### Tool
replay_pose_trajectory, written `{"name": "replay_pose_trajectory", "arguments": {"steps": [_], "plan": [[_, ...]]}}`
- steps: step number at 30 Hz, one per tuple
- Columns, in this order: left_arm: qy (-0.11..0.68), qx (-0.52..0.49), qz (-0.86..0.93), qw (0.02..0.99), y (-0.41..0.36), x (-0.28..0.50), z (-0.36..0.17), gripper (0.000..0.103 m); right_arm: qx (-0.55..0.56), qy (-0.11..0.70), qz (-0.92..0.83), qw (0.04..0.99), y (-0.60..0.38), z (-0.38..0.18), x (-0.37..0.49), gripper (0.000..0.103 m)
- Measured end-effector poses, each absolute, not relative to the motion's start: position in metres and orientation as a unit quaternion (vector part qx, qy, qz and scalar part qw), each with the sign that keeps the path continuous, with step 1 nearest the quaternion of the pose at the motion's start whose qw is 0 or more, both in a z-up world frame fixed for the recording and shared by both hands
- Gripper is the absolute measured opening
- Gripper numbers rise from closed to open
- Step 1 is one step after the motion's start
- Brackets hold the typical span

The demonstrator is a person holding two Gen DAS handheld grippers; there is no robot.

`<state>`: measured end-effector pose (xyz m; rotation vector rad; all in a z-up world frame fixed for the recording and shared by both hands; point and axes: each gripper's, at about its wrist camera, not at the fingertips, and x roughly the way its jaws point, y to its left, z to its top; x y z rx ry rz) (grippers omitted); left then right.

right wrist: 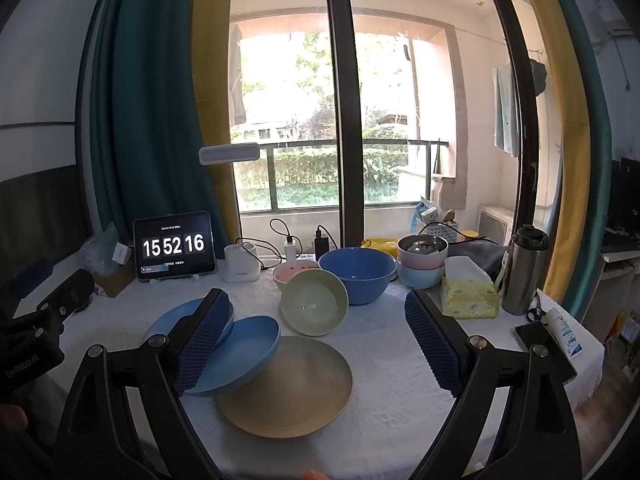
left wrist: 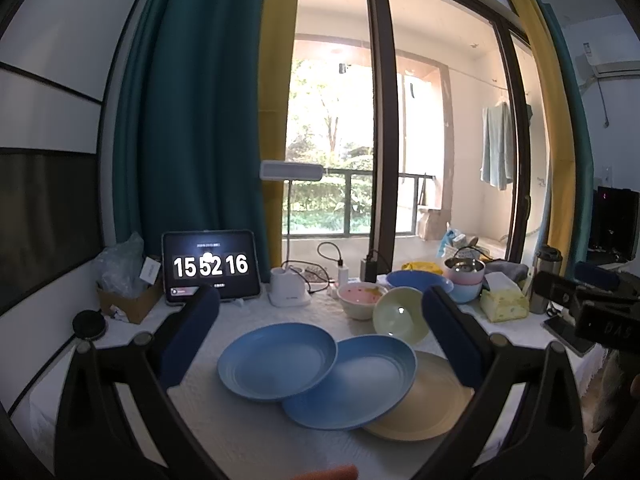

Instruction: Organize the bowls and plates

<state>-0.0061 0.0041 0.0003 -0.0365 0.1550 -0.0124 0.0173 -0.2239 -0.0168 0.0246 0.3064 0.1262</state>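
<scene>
Three plates overlap on the white tablecloth: a blue plate [left wrist: 276,360] at left, a second blue plate [left wrist: 352,380] [right wrist: 244,356] partly under it, and a beige plate [left wrist: 424,404] [right wrist: 288,388] lowest. Behind them a pale green bowl [left wrist: 400,316] [right wrist: 314,300] lies tilted, its opening towards me. Further back stand a cream bowl with a pink inside [left wrist: 362,298], a big blue bowl [right wrist: 356,276], and a pink bowl on a light blue one [right wrist: 422,258] with a metal bowl on top. My left gripper [left wrist: 320,336] and right gripper [right wrist: 320,340] hover open above the plates, holding nothing.
A tablet clock [right wrist: 174,246], a white lamp base [right wrist: 242,266] and chargers line the back edge by the window. At right are a yellow tissue pack [right wrist: 470,292], a steel flask [right wrist: 524,272], a phone [right wrist: 544,348] and a tube [right wrist: 564,332]. A cardboard box [left wrist: 128,300] sits far left.
</scene>
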Motion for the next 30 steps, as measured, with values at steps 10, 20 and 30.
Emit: {"name": "replay_pose_trajectory", "arguments": {"steps": [10,20,30], "plan": [[0.076,-0.020,-0.005,0.997,0.0032,-0.0057,0.0003,0.102,0.013,0.155,0.065,0.986,-0.2228,-0.0167,0.0162,0.092],[0.077,-0.022,-0.006,0.997,0.0030,-0.0047,0.0008,0.102,0.012,0.156,0.067,0.985,-0.2206,-0.0159,0.0181,0.092],[0.086,-0.028,-0.005,0.996,0.0055,0.0005,-0.0027,0.102,0.010,0.164,0.069,0.984,-0.2195,-0.0187,0.0249,0.092]]}}
